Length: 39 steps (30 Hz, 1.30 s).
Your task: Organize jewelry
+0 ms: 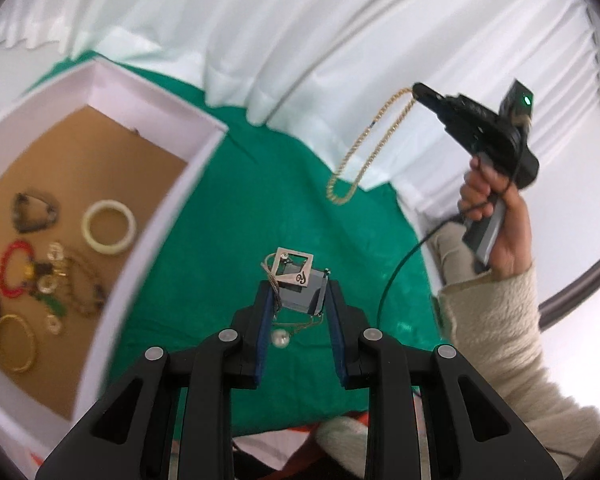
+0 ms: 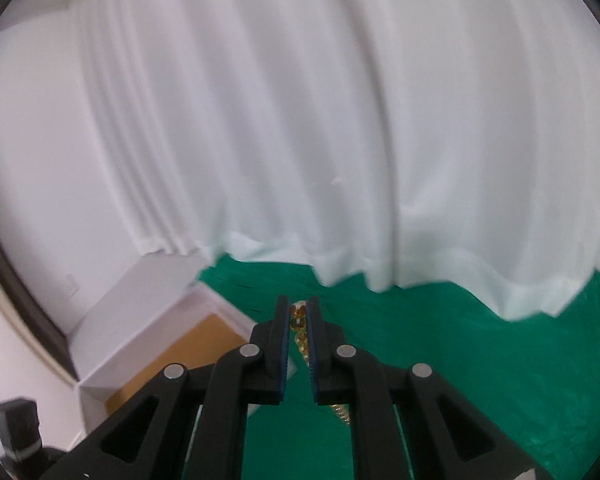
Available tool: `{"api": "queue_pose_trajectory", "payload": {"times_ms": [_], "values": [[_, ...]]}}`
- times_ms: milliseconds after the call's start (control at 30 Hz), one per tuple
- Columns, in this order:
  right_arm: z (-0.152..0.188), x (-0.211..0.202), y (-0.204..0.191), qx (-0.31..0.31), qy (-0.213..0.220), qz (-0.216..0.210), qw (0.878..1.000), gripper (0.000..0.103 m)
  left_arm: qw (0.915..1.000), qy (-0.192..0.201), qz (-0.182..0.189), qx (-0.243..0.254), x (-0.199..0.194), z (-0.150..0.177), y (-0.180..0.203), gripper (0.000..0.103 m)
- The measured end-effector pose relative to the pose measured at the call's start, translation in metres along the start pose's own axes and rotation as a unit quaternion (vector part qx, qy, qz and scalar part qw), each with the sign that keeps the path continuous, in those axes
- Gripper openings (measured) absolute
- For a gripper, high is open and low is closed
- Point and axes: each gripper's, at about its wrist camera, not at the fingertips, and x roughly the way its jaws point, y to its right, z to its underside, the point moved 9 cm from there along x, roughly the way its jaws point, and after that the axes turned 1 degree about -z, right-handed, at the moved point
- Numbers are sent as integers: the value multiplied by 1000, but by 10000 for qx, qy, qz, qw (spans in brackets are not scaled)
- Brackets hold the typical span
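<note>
Jewelry is split between two spots right now. Most of it sits in the white box [image 1: 204, 148] on the left, on its brown floor: a pale bangle [image 1: 109, 227], a red beaded bracelet [image 1: 14, 270], a gold bangle [image 1: 18, 342] and some darker pieces I can't make out through the blur. The right gripper [image 2: 299, 307] is up in the air over the green cloth [image 1: 220, 248], jaws pinched tight on a gold rope chain [image 1: 364, 152] that hangs down in a loop. The person's hand [image 1: 496, 216] in a cream fuzzy sleeve [image 1: 496, 320] has it by the handle. The left gripper [image 1: 298, 280] is clamped on a small grey block carrying a square silver pendant [image 1: 294, 266], with a thin chain and a pearl [image 1: 279, 338] dangling under it. White curtain [image 2: 300, 120] behind everything.
</note>
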Motion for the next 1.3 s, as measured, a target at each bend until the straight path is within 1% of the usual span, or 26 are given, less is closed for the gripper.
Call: {"api": "queue_pose_trajectory", "payload": {"times_ms": [100, 167, 233, 267, 333, 400, 467, 533, 667, 700, 800, 867, 967, 1033, 1100, 1133, 1167, 1200, 1233, 1267, 1300], "values": [[-9, -4, -42, -207, 78, -374, 9991, 8, 9997, 179, -89, -142, -31, -8, -9, 25], [-14, -4, -67, -307, 72, -611, 9976, 8, 9988, 373, -222, -232, -55, -17, -21, 25], [-17, -4, -96, -390, 40, -904, 9951, 8, 9972, 562, -404, -272, -75, -26, -33, 25], [-18, -2, -110, -440, 22, -1028, 9937, 8, 9955, 696, -569, -302, -89, -32, -44, 25], [-19, 3, -137, -536, -26, -1258, 9906, 8, 9929, 823, -765, -380, -100, -39, -62, 25], [-19, 13, -162, -628, -68, -1426, 9878, 8, 9895, 921, -982, -529, -111, -45, -88, 25], [-16, 21, -178, -634, -120, -1543, 9859, 8, 9861, 972, -1195, -616, -116, -48, -108, 25], [-7, 35, -194, -652, -269, -1669, 9834, 8, 9829, 976, -1388, -717, -114, -49, -129, 25], [27, 76, -223, -766, -725, -1759, 9787, 8, 9770, 860, -1668, -1016, -98, -46, -175, 25], [41, 91, -229, -815, -876, -1749, 9773, 8, 9744, 830, -1781, -1090, -94, -44, -189, 25], [70, 119, -240, -967, -1138, -1697, 9741, 8, 9680, 756, -2048, -1240, -84, -44, -222, 25], [90, 140, -245, -1022, -1354, -1684, 9710, 8, 9621, 682, -2280, -1329, -76, -44, -245, 25], [125, 174, -252, -1149, -1777, -1631, 9637, 8, 9565, 523, -2462, -1476, -64, -38, -269, 25], [149, 195, -253, -1266, -2075, -1526, 9579, 8, 9541, 370, -2501, -1606, -55, -32, -280, 26], [170, 213, -253, -1412, -2349, -1369, 9519, 8, 9504, 216, -2635, -1638, -48, -24, -286, 25], [178, 219, -253, -1430, -2462, -1330, 9493, 10, 9490, 204, -2691, -1628, -47, -22, -287, 30], [186, 223, -251, -1403, -2578, -1262, 9476, 10, 9485, 204, -2743, -1574, -46, -20, -285, 41], [189, 225, -248, -1376, -2630, -1213, 9472, 10, 9482, 221, -2777, -1530, -46, -19, -282, 48], [191, 226, -247, -1360, -2666, -1190, 9467, 19, 9470, 270, -2854, -1448, -47, -18, -279, 59], [193, 226, -246, -1354, -2682, -1166, 9466, 35, 9446, 322, -2982, -1335, -50, -18, -275, 66], [194, 224, -244, -1343, -2673, -1133, 9474, 42, 9403, 389, -3177, -1154, -54, -17, -269, 69]]}}
